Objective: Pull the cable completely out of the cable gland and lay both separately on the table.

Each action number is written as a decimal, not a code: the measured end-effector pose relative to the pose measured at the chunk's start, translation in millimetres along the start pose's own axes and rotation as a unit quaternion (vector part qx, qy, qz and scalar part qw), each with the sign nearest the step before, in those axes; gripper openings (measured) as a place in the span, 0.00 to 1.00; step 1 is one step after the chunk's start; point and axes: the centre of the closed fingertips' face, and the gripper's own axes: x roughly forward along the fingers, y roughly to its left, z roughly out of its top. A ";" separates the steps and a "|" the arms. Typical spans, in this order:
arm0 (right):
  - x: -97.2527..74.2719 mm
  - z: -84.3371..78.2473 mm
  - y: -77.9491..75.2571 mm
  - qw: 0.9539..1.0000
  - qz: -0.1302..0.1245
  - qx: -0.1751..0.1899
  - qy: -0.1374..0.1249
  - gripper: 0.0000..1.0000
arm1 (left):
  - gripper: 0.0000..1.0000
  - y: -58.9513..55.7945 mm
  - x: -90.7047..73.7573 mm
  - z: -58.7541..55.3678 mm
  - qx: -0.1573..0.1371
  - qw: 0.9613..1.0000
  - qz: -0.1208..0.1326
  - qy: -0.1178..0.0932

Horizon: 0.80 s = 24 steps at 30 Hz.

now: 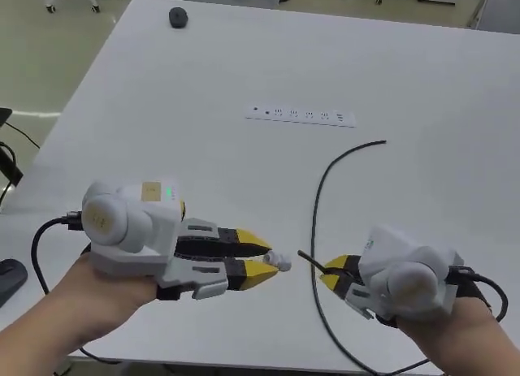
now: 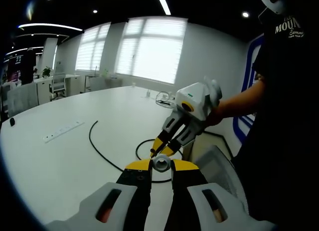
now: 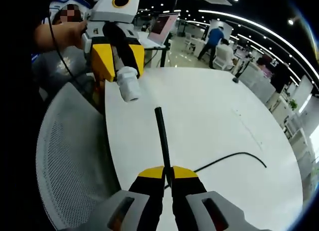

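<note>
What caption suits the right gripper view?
Right claw pinches thin black cable, its end clear of white plastic gland in left claw.

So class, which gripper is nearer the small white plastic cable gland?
Left. The left gripper clamps the white plastic cable gland; the right gripper sits apart, gripping the thin black cable.

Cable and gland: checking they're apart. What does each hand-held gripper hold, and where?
The left hand-held gripper pinches the white gland by one end; the right hand-held gripper pinches the black cable just behind its free end.
</note>
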 end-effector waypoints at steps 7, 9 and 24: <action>3.9 11.2 -4.7 1.000 0.000 -0.013 0.001 0.00 | 0.15 3.5 2.0 -4.9 0.002 1.000 0.002 -0.002; 7.1 14.8 -8.9 1.000 -0.001 -0.017 0.001 0.00 | 0.15 4.9 1.6 -7.3 0.002 1.000 0.004 -0.004; 56.2 76.4 -32.2 0.999 0.012 -0.027 -0.014 0.00 | 0.15 19.5 -12.9 -41.0 -0.006 0.999 0.039 -0.007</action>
